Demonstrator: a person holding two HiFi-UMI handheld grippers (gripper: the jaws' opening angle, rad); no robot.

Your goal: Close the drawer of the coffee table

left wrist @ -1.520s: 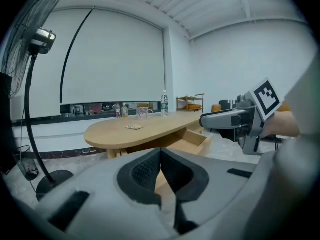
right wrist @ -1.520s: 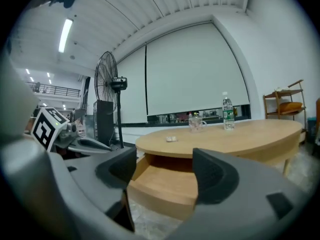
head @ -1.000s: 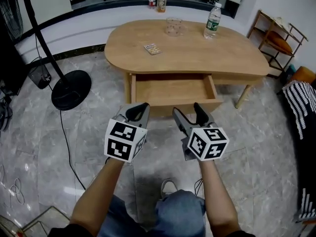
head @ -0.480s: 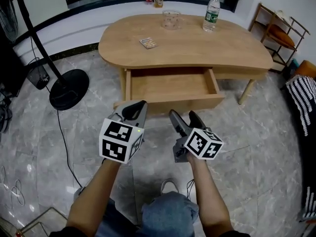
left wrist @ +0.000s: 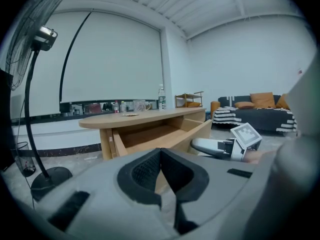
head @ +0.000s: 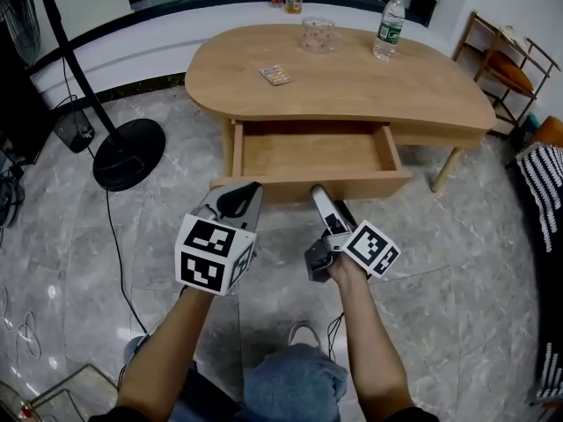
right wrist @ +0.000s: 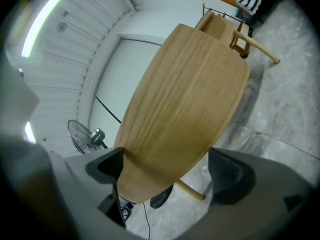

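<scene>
The wooden coffee table (head: pixel 352 90) has its drawer (head: pixel 312 152) pulled out toward me, and nothing shows inside it. The drawer front (head: pixel 312 185) faces both grippers. My right gripper (head: pixel 327 202) is rolled onto its side just short of that front, its jaws opening wide with nothing pressed between them. In the right gripper view the drawer front (right wrist: pixel 185 104) fills the space ahead of the right gripper (right wrist: pixel 167 171). To the left of it, my left gripper (head: pixel 239 196) hangs shut and empty near the drawer's left corner. The left gripper (left wrist: pixel 161 156) faces the open drawer (left wrist: pixel 150 136).
On the tabletop stand a water bottle (head: pixel 387 26), a glass jar (head: pixel 317 33) and a blister pack (head: pixel 276 75). A floor fan's round base (head: pixel 127 152) and its cable lie to the left. A wooden rack (head: pixel 506 60) and striped fabric (head: pixel 541 178) are at the right.
The right gripper rolled onto its side, sank lower, came closer to the drawer front, and its jaws spread wider. The left gripper stayed put.
</scene>
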